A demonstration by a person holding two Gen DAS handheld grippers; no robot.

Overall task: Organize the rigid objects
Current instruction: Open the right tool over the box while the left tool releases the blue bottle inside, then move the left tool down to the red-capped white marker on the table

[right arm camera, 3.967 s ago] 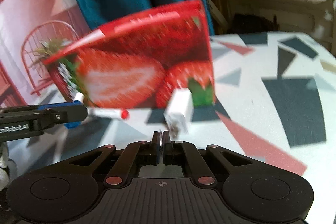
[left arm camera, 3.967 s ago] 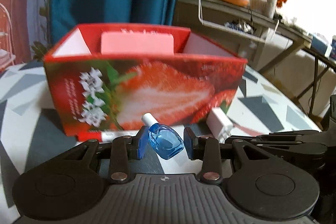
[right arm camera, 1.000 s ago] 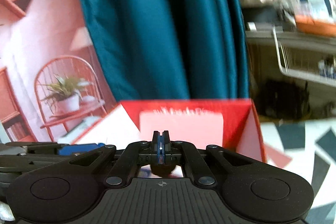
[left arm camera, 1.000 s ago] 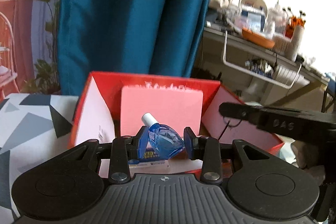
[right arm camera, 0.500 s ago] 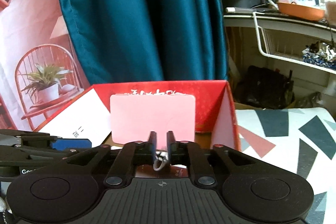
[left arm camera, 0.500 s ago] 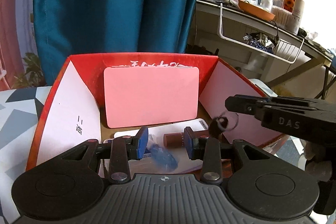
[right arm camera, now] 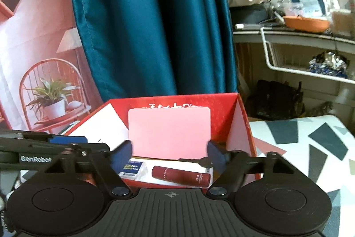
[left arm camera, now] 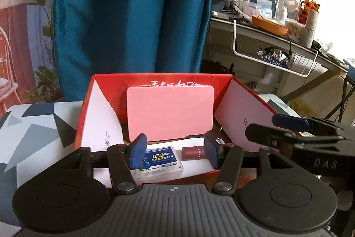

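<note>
A red strawberry box (left arm camera: 155,77) (right arm camera: 177,97) stands open on the patterned table (left arm camera: 33,126). Inside it a pink card (left arm camera: 169,112) (right arm camera: 169,132) leans on the back wall. A clear case with a blue label (left arm camera: 158,161) (right arm camera: 133,168) and a dark red tube (left arm camera: 193,152) (right arm camera: 180,177) lie on the floor. My left gripper (left arm camera: 175,152) hangs over the box's near edge, jaws opening, nothing between them. My right gripper (right arm camera: 170,156) hangs beside it, jaws opening and empty; a small dark piece (right arm camera: 193,161) lies by its right finger. The blue bottle is out of sight.
A teal curtain (left arm camera: 133,14) hangs right behind the box. To the right stands a cluttered shelf (left arm camera: 277,32) with a white wire basket (left arm camera: 273,59) under it. In the left wrist view the right gripper (left arm camera: 288,132) reaches in beside the box's right wall.
The left gripper was shut on the blue bottle above the box; its jaws have since parted and the bottle dropped from view. The right gripper went from shut to wide, releasing a small dark item.
</note>
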